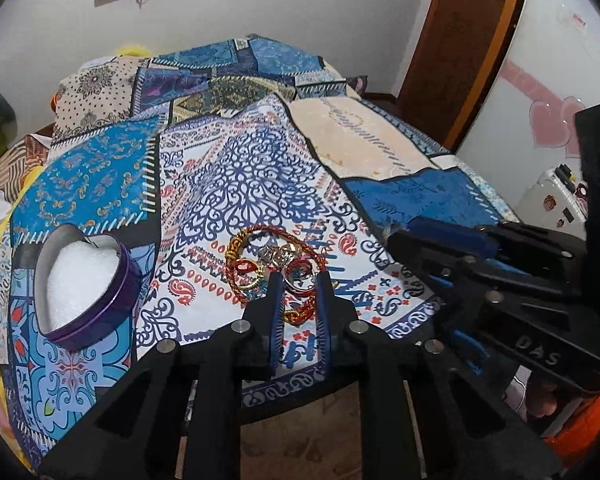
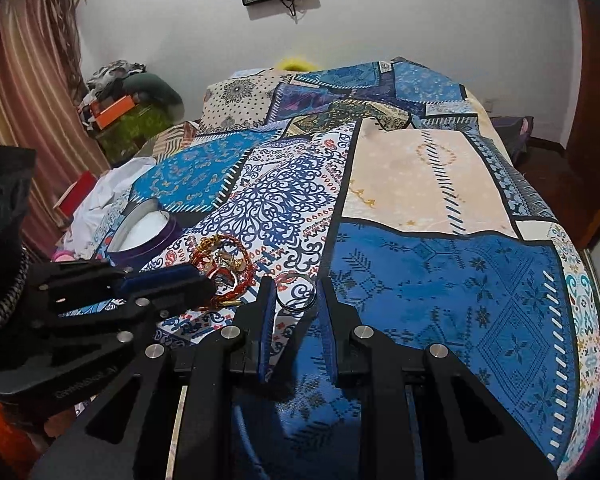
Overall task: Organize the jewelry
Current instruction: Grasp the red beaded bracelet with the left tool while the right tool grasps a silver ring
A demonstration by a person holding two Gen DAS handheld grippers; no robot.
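right gripper (image 2: 296, 294) pinches a silver ring (image 2: 295, 293) above the patchwork bedspread (image 2: 440, 280) — left gripper (image 1: 299, 285) has its fingers narrowed around the red-and-gold jewelry pile (image 1: 274, 258); whether they press it i cannot tell. further left, the heart-shaped purple tin (image 1: 85, 282).

Purple tin (image 1: 88, 276); blue patchwork bedspread (image 1: 236, 184).

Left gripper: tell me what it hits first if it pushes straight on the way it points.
Most likely the tangled jewelry pile on the patterned bedspread. The left gripper already brackets the pile's near edge, where a red-and-gold bracelet lies between its fingers. Depth is uncertain.
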